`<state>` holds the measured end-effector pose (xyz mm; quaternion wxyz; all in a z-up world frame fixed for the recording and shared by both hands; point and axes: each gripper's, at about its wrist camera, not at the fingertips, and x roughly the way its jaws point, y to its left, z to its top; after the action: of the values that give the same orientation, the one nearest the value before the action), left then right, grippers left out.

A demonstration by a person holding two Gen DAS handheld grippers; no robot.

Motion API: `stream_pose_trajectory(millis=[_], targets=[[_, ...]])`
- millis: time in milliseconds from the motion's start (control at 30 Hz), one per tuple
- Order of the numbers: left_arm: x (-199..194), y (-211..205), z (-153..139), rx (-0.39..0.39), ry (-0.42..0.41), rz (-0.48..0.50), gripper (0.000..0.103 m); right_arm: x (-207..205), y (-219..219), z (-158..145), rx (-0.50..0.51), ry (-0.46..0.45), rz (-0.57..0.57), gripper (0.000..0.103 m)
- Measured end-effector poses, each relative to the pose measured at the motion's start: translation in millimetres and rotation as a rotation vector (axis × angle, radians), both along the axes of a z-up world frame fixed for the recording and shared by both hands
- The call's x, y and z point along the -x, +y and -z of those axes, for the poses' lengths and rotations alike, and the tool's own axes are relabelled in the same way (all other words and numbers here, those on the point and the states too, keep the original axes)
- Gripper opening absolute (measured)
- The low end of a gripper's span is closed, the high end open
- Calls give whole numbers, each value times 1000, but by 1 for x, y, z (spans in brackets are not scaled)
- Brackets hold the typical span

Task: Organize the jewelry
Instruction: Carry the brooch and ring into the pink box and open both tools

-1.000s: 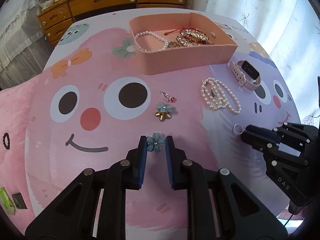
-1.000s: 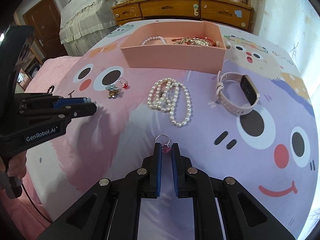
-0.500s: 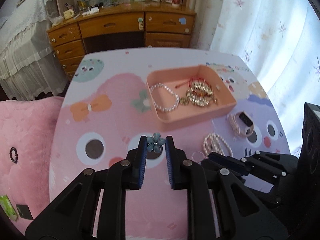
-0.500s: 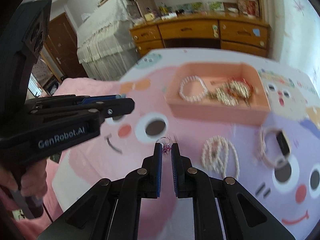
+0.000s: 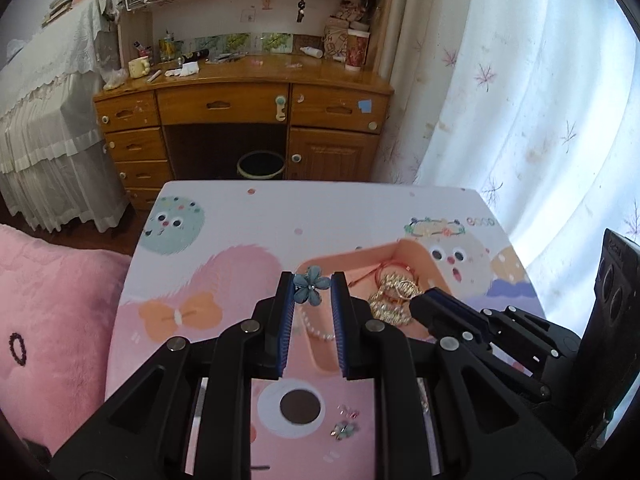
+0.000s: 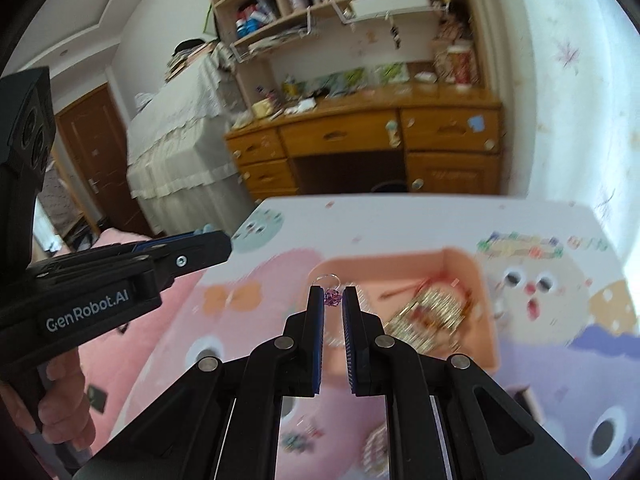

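Observation:
My left gripper [image 5: 313, 289] is shut on a blue flower earring [image 5: 310, 289], held in the air above the near left part of the pink jewelry box [image 5: 348, 268]. My right gripper [image 6: 333, 295] is shut on a silver ring with a pink stone [image 6: 332, 294], also raised over the pink box [image 6: 452, 258]. The box holds a pearl strand [image 5: 316, 330], gold bracelets [image 5: 394, 296] and a red cord. The right gripper's fingers [image 5: 436, 308] show in the left wrist view, just right of mine. The left gripper [image 6: 200, 246] shows at the left of the right wrist view.
A second flower earring [image 5: 345, 429] and a small pink piece [image 5: 349, 412] lie on the cartoon-print table cover [image 5: 240, 240]. A pink plush cushion [image 5: 48, 320] sits left of the table. Beyond the far edge stand a wooden desk [image 5: 240, 108] and a bin [image 5: 262, 165]. A hand [image 6: 64, 396] grips the left tool.
Both grippers have risen from the table and swung toward the box, each carrying its piece. The view has tilted up, so the desk and shelves now show.

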<state>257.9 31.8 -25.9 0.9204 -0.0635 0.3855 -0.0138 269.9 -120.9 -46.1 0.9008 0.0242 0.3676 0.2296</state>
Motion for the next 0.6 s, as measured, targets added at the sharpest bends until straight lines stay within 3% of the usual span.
stream_pose_trajectory(millis=[300,333,367,400,467,533,600], targets=[[-26,-27,10,38,1,95,16,-22,-31,-2,10,43,77,10],[-27,-30,12,48,4,114,16,-25,-34,1,11,53,84,11],[-28,-32,13,54,10,125,18,-26,-38,3,13,67,97,20],[-29,-33,15,54,19,125,20,-27,-41,6,9,77,109,35],[-32,-34,17,49,42,108,50,-22,-47,6,-26,73,120,46],[-29,-30,16,55,29,94,57,-20,-51,5,-10,64,132,46],[-28,-26,16,71,28,88,57,-16,-51,5,21,62,129,46]])
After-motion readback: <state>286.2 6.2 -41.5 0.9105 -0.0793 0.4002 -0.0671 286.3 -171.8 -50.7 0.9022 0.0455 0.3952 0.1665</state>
